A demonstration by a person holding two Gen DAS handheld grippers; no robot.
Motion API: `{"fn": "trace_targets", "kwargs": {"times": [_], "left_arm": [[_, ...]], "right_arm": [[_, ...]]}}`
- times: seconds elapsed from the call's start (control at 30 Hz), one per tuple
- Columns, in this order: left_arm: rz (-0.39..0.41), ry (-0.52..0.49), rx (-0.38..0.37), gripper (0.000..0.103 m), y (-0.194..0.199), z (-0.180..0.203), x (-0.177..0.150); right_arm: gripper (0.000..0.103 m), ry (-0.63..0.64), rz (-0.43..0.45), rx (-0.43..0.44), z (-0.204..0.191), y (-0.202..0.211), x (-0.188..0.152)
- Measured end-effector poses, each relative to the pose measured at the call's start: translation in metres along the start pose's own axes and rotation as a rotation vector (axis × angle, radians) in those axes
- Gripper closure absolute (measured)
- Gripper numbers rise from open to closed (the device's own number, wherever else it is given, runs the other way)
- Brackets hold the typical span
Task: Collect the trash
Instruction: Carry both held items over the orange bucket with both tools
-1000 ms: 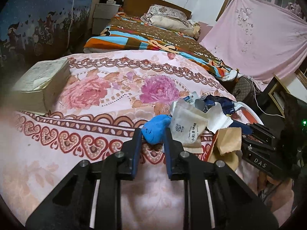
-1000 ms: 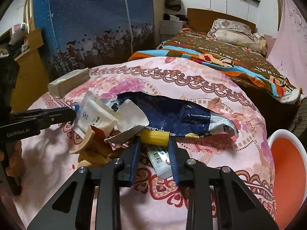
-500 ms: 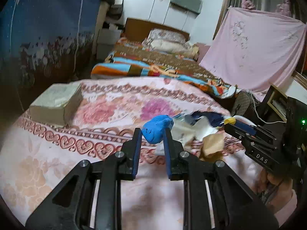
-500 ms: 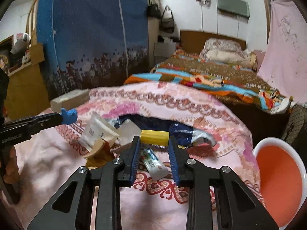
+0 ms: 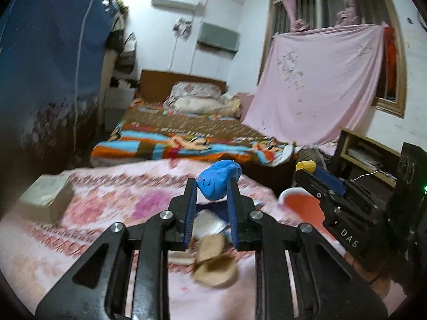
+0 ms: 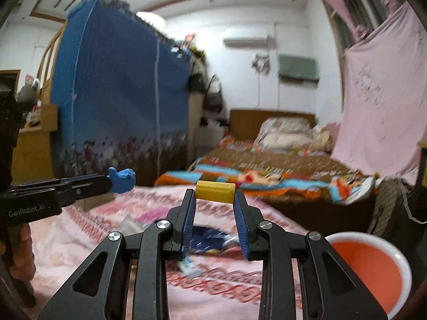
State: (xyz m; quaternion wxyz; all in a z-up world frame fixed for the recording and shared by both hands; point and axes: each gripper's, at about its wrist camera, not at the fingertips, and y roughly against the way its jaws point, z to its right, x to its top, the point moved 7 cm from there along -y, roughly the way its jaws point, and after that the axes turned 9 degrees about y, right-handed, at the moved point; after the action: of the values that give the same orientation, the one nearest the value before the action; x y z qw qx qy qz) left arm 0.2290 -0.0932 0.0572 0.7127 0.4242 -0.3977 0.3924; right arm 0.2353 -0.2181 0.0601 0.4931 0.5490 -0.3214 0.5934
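Note:
My left gripper (image 5: 212,186) is shut on a crumpled blue lump (image 5: 217,180), held well above the pink floral table cover (image 5: 106,202). It also shows in the right wrist view (image 6: 121,180). My right gripper (image 6: 214,196) is shut on a small yellow cylinder (image 6: 215,192), also raised; it shows at the right of the left wrist view (image 5: 306,166). A round orange bin with a white rim (image 6: 371,264) stands low to the right. More trash lies on the cover: brown paper (image 5: 213,264), a white packet (image 5: 209,222), a dark blue bag (image 6: 208,240) and a small tube (image 6: 189,266).
A flat beige box (image 5: 45,200) lies at the cover's left edge. Behind are a bed with a striped blanket (image 5: 186,138), a blue wardrobe cover (image 6: 120,106) at left and a pink sheet (image 5: 320,85) hanging at right. A shelf unit (image 5: 368,154) stands at right.
Both grippers have risen from the trash pile, carrying the blue lump and the yellow cylinder. The views have tilted up toward the room, and the orange bin has come closer.

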Motion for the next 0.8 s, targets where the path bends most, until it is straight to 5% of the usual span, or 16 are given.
{"fn": "trace_targets", "kwargs": {"times": [0.33,0.8], "left_arm": [[0.015,-0.084,-0.148,0.096,-0.025,0.071,0.005],[-0.194,-0.081,-0.299,0.096,-0.088,0.147,-0.022]], "right_arm": [[0.077,-0.065,0.097,-0.185,0.060,0.036,0.006],[0.077,-0.260,-0.023,-0.362,0.147,0.045,-0.033]]}}
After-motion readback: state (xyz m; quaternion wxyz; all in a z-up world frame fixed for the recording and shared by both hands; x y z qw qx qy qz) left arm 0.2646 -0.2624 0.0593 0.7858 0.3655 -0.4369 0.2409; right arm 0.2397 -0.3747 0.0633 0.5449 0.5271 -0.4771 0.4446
